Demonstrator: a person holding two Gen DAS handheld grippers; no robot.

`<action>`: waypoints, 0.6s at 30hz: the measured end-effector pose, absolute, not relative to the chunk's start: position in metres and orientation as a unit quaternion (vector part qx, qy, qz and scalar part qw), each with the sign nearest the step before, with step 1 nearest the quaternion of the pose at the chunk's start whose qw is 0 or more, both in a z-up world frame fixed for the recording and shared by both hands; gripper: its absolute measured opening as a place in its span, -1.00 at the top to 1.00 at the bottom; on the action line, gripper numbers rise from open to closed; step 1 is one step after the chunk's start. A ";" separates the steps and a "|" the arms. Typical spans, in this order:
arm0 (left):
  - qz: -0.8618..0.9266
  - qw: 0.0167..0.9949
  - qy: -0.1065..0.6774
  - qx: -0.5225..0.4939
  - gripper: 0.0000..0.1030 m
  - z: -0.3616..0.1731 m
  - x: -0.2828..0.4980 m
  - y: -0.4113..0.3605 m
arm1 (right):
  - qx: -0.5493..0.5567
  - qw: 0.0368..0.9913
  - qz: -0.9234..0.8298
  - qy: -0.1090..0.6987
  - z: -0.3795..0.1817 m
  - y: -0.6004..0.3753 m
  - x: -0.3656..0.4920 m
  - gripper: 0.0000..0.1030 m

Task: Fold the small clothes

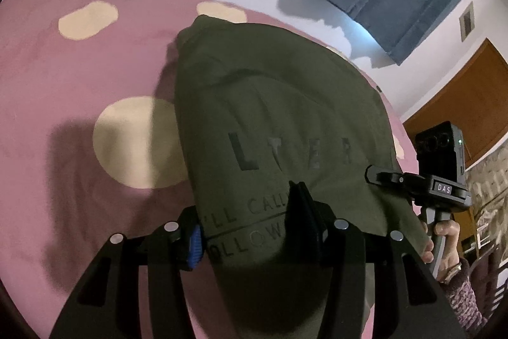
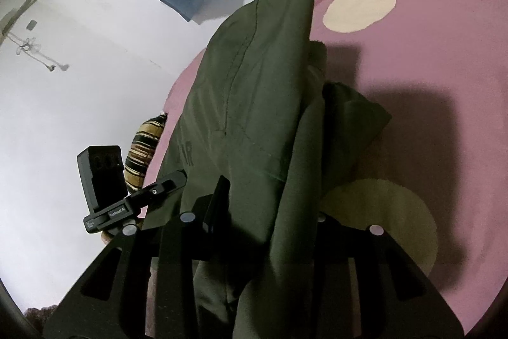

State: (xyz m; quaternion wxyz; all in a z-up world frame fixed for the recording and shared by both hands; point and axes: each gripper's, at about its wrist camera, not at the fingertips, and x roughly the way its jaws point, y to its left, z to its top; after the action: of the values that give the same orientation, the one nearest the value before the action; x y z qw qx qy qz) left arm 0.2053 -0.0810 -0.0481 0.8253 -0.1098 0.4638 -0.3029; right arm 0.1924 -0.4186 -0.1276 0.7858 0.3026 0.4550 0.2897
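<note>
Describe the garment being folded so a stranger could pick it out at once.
Start from the pink bedspread with big cream dots. Lifted above it, between the left gripper and right gripper, hangs the olive-green T-shirt. It is the only dark cloth there, and it alone carries printed capital letters across its front.

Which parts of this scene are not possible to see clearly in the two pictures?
- Left wrist view: printed text on the olive-green cotton garment is incomplete; the left gripper and a fold cover it.
- Right wrist view: one finger of the right gripper is hidden under the draped garment.
- Both views: the garment's lower edge is cut off by the frame.
</note>
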 end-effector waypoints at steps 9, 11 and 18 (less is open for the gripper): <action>-0.308 0.819 0.468 -0.123 -0.08 -0.068 0.210 -0.078 | 0.340 0.764 0.296 0.461 -0.156 -0.437 0.189 0.35; -0.309 0.817 0.468 -0.132 -0.15 -0.069 0.210 -0.076 | 0.362 0.752 0.299 0.464 -0.159 -0.439 0.195 0.25; -0.320 0.816 0.457 -0.151 -0.55 -0.054 0.185 -0.058 | 0.396 0.745 0.301 0.445 -0.145 -0.463 0.164 -0.45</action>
State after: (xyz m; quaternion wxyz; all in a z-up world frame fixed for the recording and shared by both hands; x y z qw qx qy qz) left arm 0.1845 -0.0582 -0.0543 0.8161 -0.1508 0.4569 -0.3202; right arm 0.1640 -0.4630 -0.1447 0.7445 0.3960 0.4454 0.3009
